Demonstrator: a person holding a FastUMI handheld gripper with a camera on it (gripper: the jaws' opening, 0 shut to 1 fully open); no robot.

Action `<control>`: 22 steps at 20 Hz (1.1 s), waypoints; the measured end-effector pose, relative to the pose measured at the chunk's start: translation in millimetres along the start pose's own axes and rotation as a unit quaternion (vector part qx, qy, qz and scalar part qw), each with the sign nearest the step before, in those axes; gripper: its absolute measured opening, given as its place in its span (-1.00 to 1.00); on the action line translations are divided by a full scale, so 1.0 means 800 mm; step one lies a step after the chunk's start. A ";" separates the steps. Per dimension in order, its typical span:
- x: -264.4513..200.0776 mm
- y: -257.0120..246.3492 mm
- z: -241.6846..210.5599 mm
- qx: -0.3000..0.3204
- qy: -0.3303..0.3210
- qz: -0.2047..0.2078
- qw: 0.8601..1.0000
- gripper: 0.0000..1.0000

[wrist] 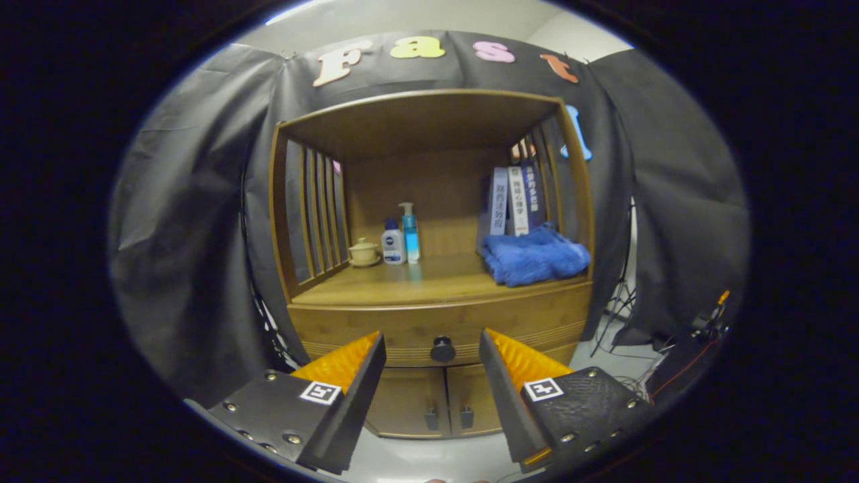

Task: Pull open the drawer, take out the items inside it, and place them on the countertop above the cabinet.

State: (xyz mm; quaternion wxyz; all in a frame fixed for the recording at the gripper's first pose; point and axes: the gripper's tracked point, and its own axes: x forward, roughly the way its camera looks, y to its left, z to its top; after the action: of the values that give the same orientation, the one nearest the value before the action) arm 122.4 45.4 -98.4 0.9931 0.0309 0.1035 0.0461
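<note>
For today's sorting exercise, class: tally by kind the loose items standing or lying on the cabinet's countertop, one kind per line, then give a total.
Books, upright beside the right slats: 3
Bottles: 2, a small white one and a blue pump bottle
Lidded teacup: 1
Blue towel, folded: 1
Total: 7
The claw is open, ahead of the drawer knob.

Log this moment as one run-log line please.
gripper: jaws open, holding nothing | drawer: closed | knob: between jaws, beyond them, untouched | countertop: towel, bottles, books
</note>
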 end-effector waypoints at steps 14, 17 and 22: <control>0.177 -0.022 -0.114 -0.026 0.117 -0.017 0.993 0.00; 0.179 -0.025 -0.113 -0.040 0.120 -0.026 0.992 -0.25; 0.154 -0.026 -0.118 -0.042 0.132 -0.039 0.990 -0.38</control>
State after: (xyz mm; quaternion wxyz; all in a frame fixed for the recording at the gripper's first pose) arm 224.6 41.5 -217.0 0.9722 -0.0215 0.2325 0.0150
